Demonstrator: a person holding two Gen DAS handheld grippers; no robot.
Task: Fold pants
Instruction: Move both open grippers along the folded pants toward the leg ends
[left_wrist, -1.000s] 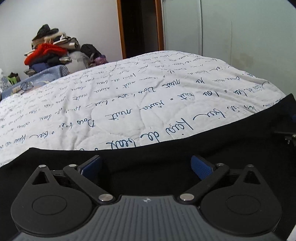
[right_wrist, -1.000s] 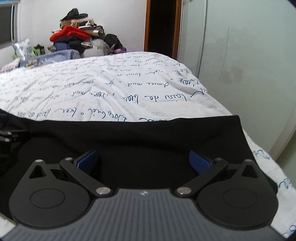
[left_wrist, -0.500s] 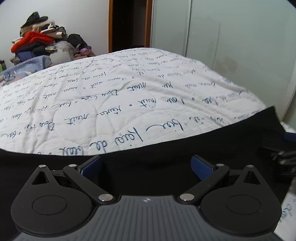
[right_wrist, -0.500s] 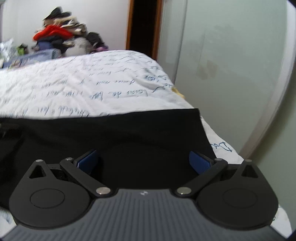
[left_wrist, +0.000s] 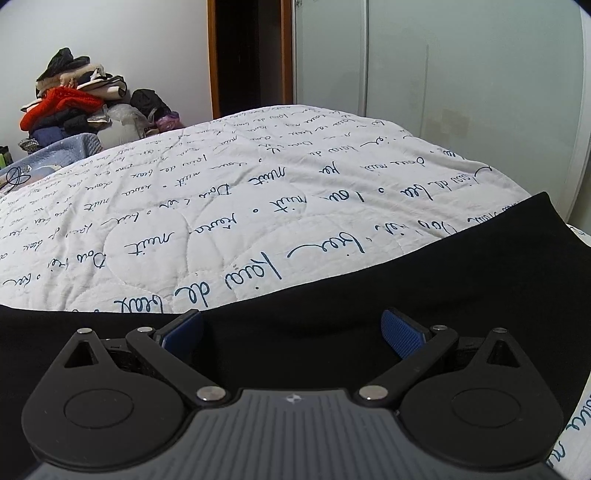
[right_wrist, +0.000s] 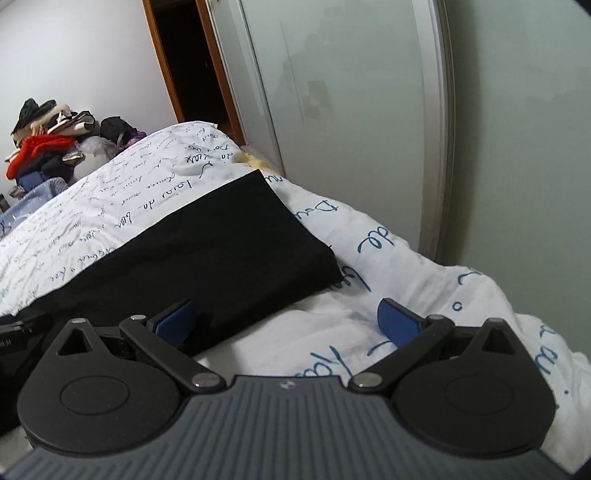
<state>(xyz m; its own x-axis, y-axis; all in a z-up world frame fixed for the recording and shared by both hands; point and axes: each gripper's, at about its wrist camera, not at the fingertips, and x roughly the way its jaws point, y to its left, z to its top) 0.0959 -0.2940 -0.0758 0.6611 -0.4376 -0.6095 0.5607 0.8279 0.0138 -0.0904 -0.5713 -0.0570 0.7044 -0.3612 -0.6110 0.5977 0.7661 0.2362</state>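
Lying flat across the near edge of the bed, the black fabric pants (left_wrist: 424, 295) form a long dark band; we see them in both wrist views (right_wrist: 207, 251). In the right wrist view one straight-cut end of the band sits close to the bed's right side, with bare bedding beyond it

We hold the left black two-finger gripper with blue pads (left_wrist: 291, 332) low over the pants; its jaws stand wide apart, with only black cloth visible between them and nothing clamped. We cannot tell whether the pads touch the fabric

Our right black two-finger gripper with blue pads (right_wrist: 286, 321) is likewise spread wide and grips nothing. Its left pad (right_wrist: 173, 325) sits over the near edge of the pants, its right pad (right_wrist: 399, 325) over bare bedding

Under the pants: white quilted bedspread printed with blue cursive script (left_wrist: 221, 206), mildly wrinkled at the right side

Further out: heap of mixed clothing with a red knitted item (left_wrist: 70, 107) at the far left, dark doorway with a brown wooden frame (left_wrist: 251, 55) behind the bed, pale frosted sliding wardrobe doors (right_wrist: 369, 110) along the right
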